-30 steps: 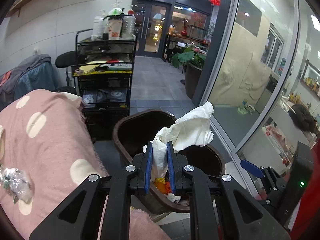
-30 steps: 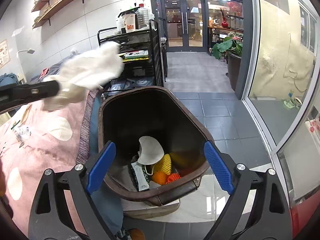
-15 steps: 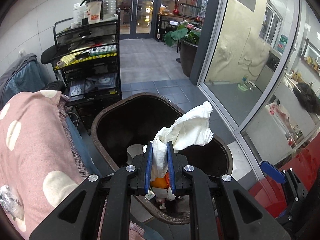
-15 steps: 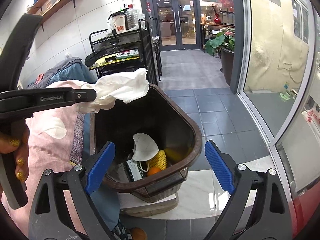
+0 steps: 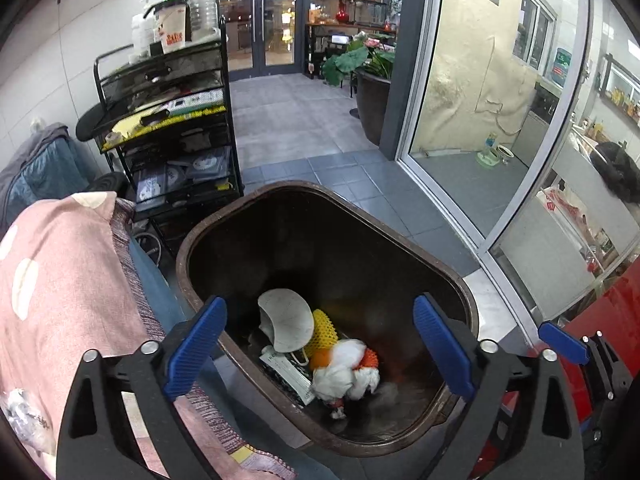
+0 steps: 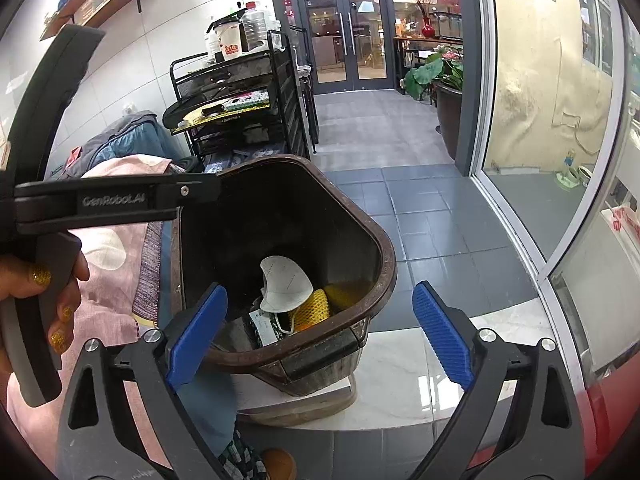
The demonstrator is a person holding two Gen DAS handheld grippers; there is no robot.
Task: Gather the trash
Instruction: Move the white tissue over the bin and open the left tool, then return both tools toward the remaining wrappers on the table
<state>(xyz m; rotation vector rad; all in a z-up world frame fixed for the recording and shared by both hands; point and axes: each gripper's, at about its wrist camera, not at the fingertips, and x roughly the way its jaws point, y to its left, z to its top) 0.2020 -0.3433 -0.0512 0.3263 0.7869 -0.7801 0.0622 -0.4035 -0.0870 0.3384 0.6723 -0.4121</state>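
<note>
A brown trash bin (image 5: 380, 222) (image 6: 384, 248) stands on the floor below both grippers. My left gripper (image 5: 320, 312) hangs over its mouth, jaws opening wide with nothing between them. A crumpled white tissue (image 5: 344, 376) lies at the bottom beside a white mask (image 5: 286, 324) (image 6: 284, 284), a yellow foam net (image 5: 324, 330) (image 6: 316, 308) and an orange (image 5: 320, 360). My right gripper (image 6: 320, 292) hovers at the bin's near rim, jaws opening, empty. A hand (image 6: 40, 292) holds the left gripper, whose black finger (image 6: 120, 202) reaches over the bin in the right wrist view.
A pink polka-dot cloth (image 5: 60, 280) with crumpled foil (image 5: 24, 420) lies left of the bin. A black wire cart (image 5: 172, 128) loaded with bottles stands behind it. A glass wall (image 5: 480, 120) runs along the right, and a potted plant (image 5: 372, 92) stands farther back on grey floor tiles.
The left gripper came over the bin holding the white tissue, then opened; the tissue dropped and now lies inside the bin. The right gripper stayed nearly still.
</note>
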